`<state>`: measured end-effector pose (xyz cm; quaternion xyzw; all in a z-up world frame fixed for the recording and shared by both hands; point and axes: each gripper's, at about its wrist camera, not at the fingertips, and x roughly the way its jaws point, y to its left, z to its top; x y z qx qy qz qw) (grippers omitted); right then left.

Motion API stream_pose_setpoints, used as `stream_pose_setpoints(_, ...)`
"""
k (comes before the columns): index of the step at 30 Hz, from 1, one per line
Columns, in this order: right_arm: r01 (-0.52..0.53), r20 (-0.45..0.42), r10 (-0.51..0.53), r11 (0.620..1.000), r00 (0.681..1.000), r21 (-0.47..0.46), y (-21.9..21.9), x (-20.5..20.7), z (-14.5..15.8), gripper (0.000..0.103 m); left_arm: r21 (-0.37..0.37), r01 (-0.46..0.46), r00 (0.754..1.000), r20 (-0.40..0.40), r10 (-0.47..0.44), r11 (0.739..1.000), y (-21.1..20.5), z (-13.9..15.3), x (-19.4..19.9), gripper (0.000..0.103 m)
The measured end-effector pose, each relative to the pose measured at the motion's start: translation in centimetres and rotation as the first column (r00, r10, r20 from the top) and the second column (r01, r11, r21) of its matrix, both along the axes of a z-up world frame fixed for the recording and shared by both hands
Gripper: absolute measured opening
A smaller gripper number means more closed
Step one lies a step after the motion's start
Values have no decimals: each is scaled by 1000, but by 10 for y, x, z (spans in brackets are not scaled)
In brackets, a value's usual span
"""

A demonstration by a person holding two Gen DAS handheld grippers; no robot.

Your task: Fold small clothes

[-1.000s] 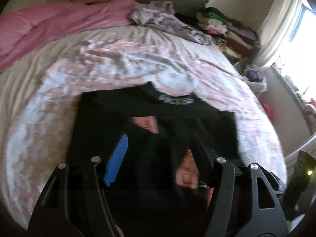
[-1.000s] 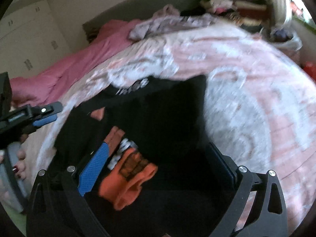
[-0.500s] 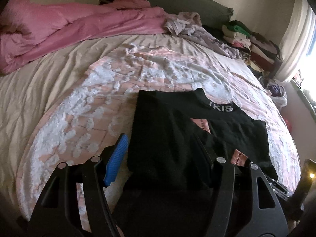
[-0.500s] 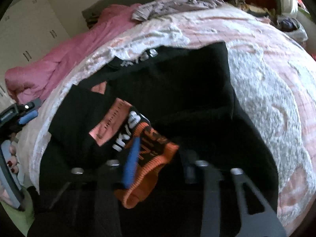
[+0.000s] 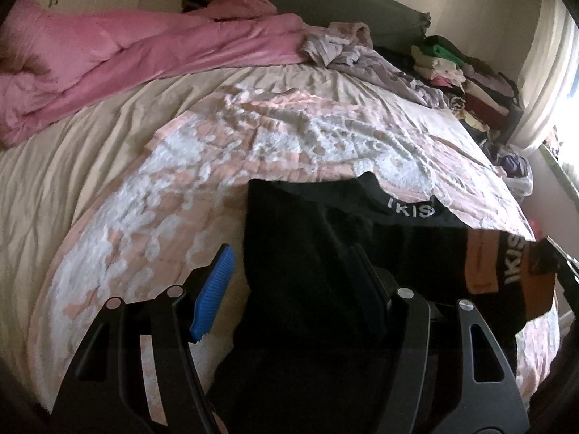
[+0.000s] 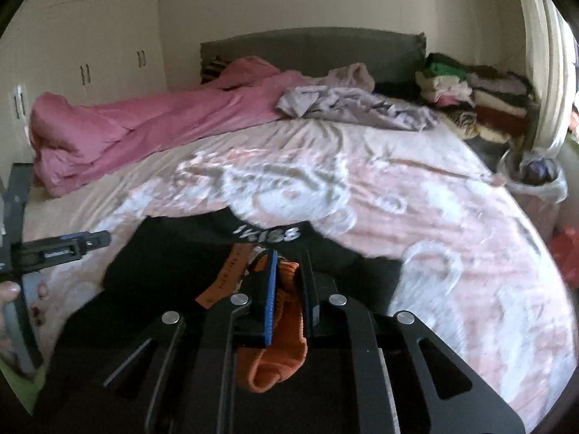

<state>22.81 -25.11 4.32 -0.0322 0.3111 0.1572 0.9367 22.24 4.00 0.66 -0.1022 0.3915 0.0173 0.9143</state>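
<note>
The black garment [image 5: 318,238] lies on the pink-and-white bedspread [image 5: 152,217] in the lower centre of both views, its neckband reading "IKISS" in white letters, and the same letters run along an orange-and-black cuff [image 5: 506,271] at the right edge of the left wrist view. The right gripper [image 6: 289,289] is clenched on the orange cuff; the left gripper [image 5: 289,271] stands released, with the garment's left edge between its fingers. A clear plastic bag [image 6: 535,177] at the right edge holds dark items that cannot be identified.
</note>
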Motion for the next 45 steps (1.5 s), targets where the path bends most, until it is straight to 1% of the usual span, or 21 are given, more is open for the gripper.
stream_pose_setpoints(3,23,-33,-24,999,999,-23,-9,14,-12,11,28,28,999,-16,-28,999,-16,-5,10,57)
stream_pose_setpoints(5,29,-58,-31,999,998,-32,-11,19,-24,11,61,55,998,-43,-53,997,-30,-14,18,57)
stream_pose_setpoints(7,35,-72,-38,998,997,-46,-10,22,-34,11,75,77,995,-64,-72,994,-38,-23,23,57)
stream_pose_setpoints(12,53,-82,-58,997,995,-64,-9,21,-52,11,96,90,991,-108,-80,991,-45,-41,29,57)
stream_pose_setpoints(15,58,-96,-64,996,993,-68,-13,19,-58,11,104,91,990,-115,-79,990,-44,-46,28,57)
stream_pose_setpoints(18,94,-101,-103,991,989,-95,-15,20,-64,12,114,95,990,-119,-81,989,-47,-49,28,57)
stream_pose_setpoints(20,142,-79,-155,978,985,-152,-18,19,-67,18,118,97,989,-120,-82,988,-48,-50,27,57)
stream_pose_setpoints(21,160,-72,-173,973,982,-164,-21,19,-68,19,117,97,989,-121,-83,988,-48,-50,27,57)
stream_pose_setpoints(25,189,-76,-196,977,978,-96,-37,10,-65,29,117,98,989,-120,-84,988,-48,-50,26,57)
stream_pose_setpoints(28,172,-76,-177,983,981,-70,-37,3,-62,36,130,104,989,-118,-89,986,-51,-53,25,57)
stream_pose_setpoints(31,115,-104,-115,993,988,-5,-28,-3,-59,40,145,109,989,-118,-93,983,-53,-55,22,57)
stream_pose_setpoints(35,-13,-146,19,999,989,42,2,-9,-62,41,162,120,988,-120,-101,979,-55,-57,18,57)
stream_pose_setpoints(37,-48,-160,52,998,986,29,16,-10,-66,42,167,127,986,-126,-107,978,-56,-59,16,57)
stream_pose_setpoints(39,-49,-187,44,999,981,-23,25,-9,-75,45,166,131,985,-129,-111,977,-56,-60,16,57)
stream_pose_setpoints(41,-15,-235,-11,994,972,-109,28,-4,-89,47,160,133,985,-129,-113,978,-55,-60,14,57)
stream_pose_setpoints(42,-8,-255,-25,991,967,-130,26,-1,-96,48,159,135,985,-130,-115,978,-55,-61,14,57)
stream_pose_setpoints(45,8,-291,-31,997,956,-80,16,3,-103,49,169,143,984,-130,-122,975,-56,-62,12,57)
